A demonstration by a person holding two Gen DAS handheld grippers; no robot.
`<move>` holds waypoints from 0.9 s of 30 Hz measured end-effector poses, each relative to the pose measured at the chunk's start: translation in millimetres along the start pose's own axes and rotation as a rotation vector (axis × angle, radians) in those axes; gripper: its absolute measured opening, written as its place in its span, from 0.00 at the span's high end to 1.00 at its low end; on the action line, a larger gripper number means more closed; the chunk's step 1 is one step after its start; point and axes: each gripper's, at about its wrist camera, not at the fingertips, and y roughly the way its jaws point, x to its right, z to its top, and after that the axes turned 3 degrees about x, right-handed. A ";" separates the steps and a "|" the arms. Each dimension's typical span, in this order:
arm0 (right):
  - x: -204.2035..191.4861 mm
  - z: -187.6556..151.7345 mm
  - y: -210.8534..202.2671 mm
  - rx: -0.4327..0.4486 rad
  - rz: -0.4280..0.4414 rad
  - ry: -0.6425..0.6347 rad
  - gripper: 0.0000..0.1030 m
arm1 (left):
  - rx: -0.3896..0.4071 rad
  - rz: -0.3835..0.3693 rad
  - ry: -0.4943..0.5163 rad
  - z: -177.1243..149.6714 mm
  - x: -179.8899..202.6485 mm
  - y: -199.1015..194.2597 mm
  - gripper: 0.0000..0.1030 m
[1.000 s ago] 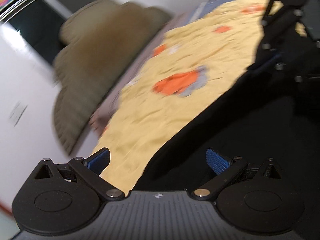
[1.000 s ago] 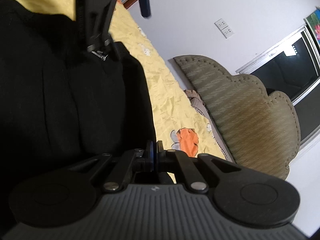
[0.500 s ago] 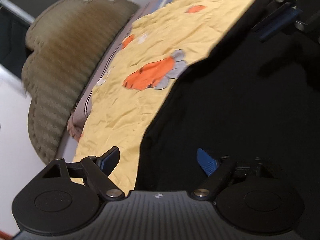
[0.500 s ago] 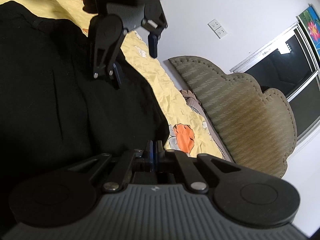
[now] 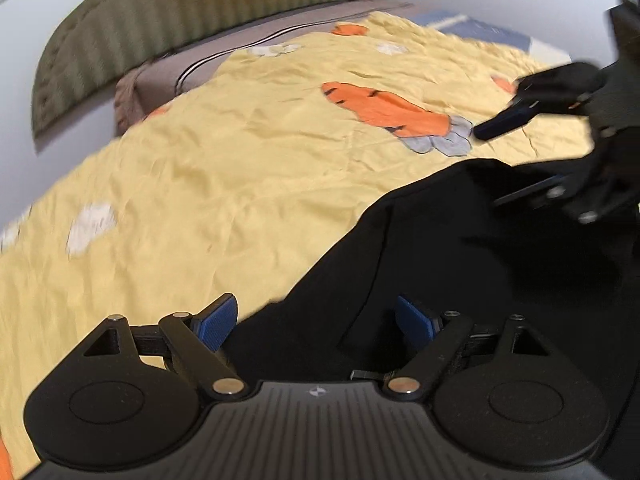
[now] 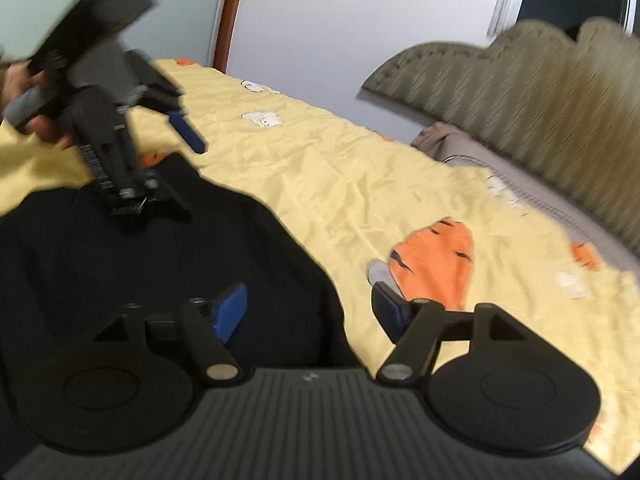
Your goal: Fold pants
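Yellow bedsheet (image 5: 192, 184) with orange prints, an olive headboard (image 6: 532, 92) at the far end — black pants (image 5: 480, 264) lie on the sheet's near side.

Left gripper (image 5: 316, 322) hangs over the pants' edge, fingers apart, nothing pinched. Right gripper (image 6: 306, 308) has just been opening — its jaws now stand apart, one pad over the pants, the other over the sheet, and no cloth can be seen gripped between them. Both views are blurred.
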 end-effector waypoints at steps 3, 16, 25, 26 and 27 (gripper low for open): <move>8.5 14.8 37.5 -0.048 0.085 0.042 0.36 | 0.029 0.017 -0.017 -10.5 0.8 -16.4 0.16; -76.4 30.3 38.2 -0.017 0.070 -0.161 0.90 | 0.118 0.055 -0.204 -35.7 3.1 -68.6 0.16; -178.4 3.8 -69.2 0.141 -0.025 -0.321 0.90 | 0.179 0.205 -0.246 -76.1 35.6 -138.0 0.13; -187.3 -0.8 -78.0 0.146 -0.011 -0.300 0.90 | 0.182 0.206 -0.247 -81.5 39.1 -144.2 0.12; -196.2 -5.5 -85.2 0.147 0.005 -0.282 0.90 | 0.189 0.207 -0.251 -87.3 42.5 -151.0 0.10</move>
